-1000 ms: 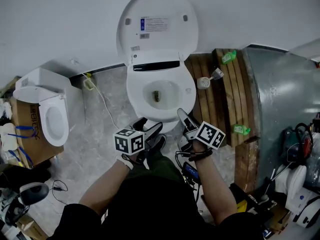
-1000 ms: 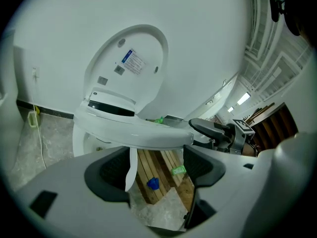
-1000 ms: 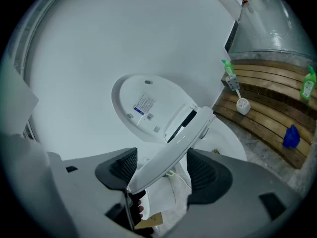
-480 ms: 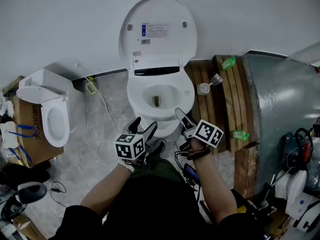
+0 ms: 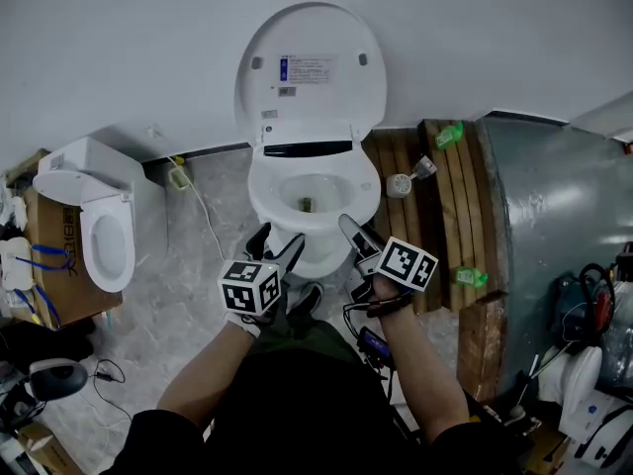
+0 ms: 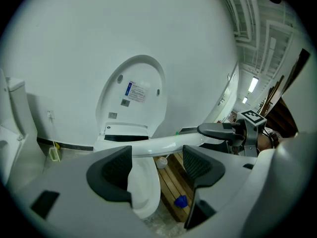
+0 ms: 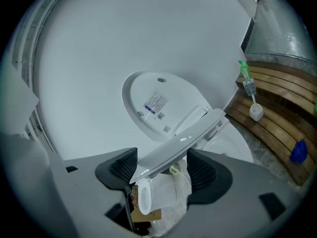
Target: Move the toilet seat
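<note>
Two grippers hover at the near rim of the bowl [image 5: 315,255]: the left gripper [image 5: 278,245] and the right gripper [image 5: 354,236] both have their fingers spread apart, clamped on nothing. The toilet seat [image 5: 259,194] lies over the bowl, and in each gripper view its white rim runs across the gap between the fingers, though whether it touches them is unclear. The lid [image 5: 312,67] stands upright against the far wall, and a second toilet [image 5: 104,231] sits to the left.
</note>
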